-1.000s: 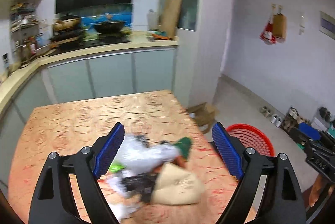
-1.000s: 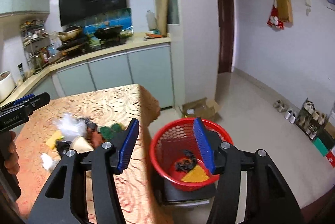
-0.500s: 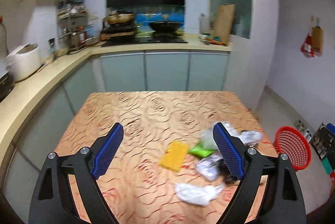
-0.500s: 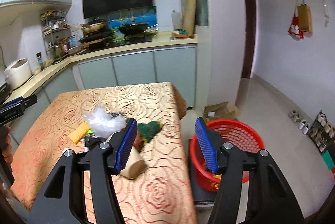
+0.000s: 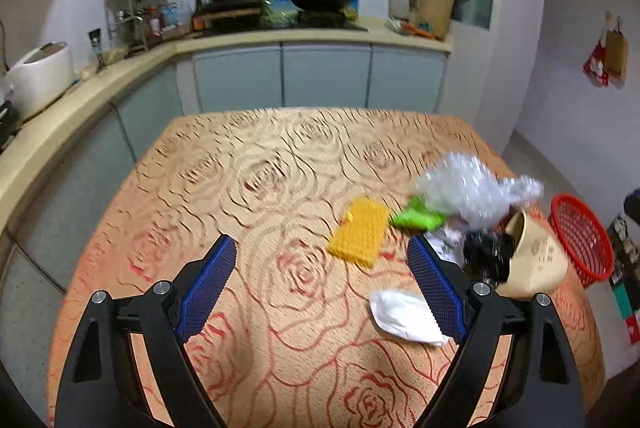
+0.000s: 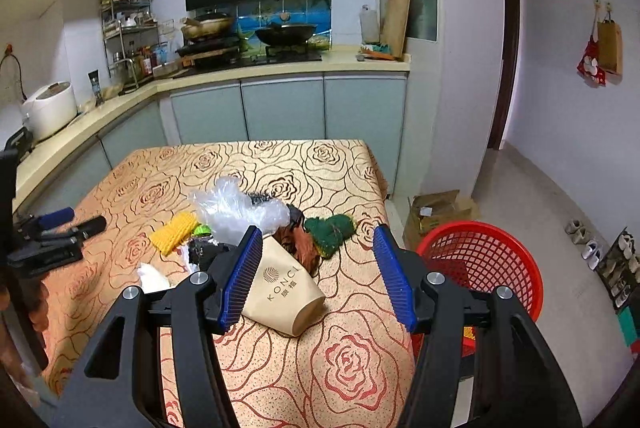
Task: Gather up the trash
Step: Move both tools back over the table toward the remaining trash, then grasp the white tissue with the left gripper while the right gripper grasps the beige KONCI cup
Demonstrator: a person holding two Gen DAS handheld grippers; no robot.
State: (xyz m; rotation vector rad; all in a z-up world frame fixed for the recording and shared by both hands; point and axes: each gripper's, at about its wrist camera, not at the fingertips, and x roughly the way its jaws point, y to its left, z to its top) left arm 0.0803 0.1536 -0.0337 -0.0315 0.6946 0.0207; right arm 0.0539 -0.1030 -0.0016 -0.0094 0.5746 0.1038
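The left gripper (image 5: 320,268) has its fingers (image 5: 208,284) spread wide, and nothing is between them but the bare cloth of the desk (image 5: 260,187). A second ago it hung right over the trash pile with the pile between its fingers. Now the pile sits ahead and to the right of the fingers. A yellow sponge (image 5: 359,231) lies just ahead of the right finger. Beside it is a green wrapper (image 5: 418,218), then a crumpled clear plastic bag (image 5: 466,187). A white tissue (image 5: 400,316) lies just inside the right finger. A tan paper cup (image 5: 536,260) lies on its side, to the right of that finger. The red basket (image 5: 580,240) stands past the desk edge, farther right.

The right gripper (image 6: 316,272) has its fingers (image 6: 242,280) partly apart and holds nothing. A second ago it pointed at the basket (image 6: 480,268), with the basket between its fingers. Now the desk (image 6: 280,368) is between them, and the basket is outside the right finger. The cup (image 6: 282,288) touches the left finger in this view. A dark green scrubber (image 6: 330,230) lies ahead, between the fingers. The plastic bag (image 6: 236,207) and sponge (image 6: 174,234) lie ahead to the left. The other gripper (image 6: 60,228) shows at the far left.
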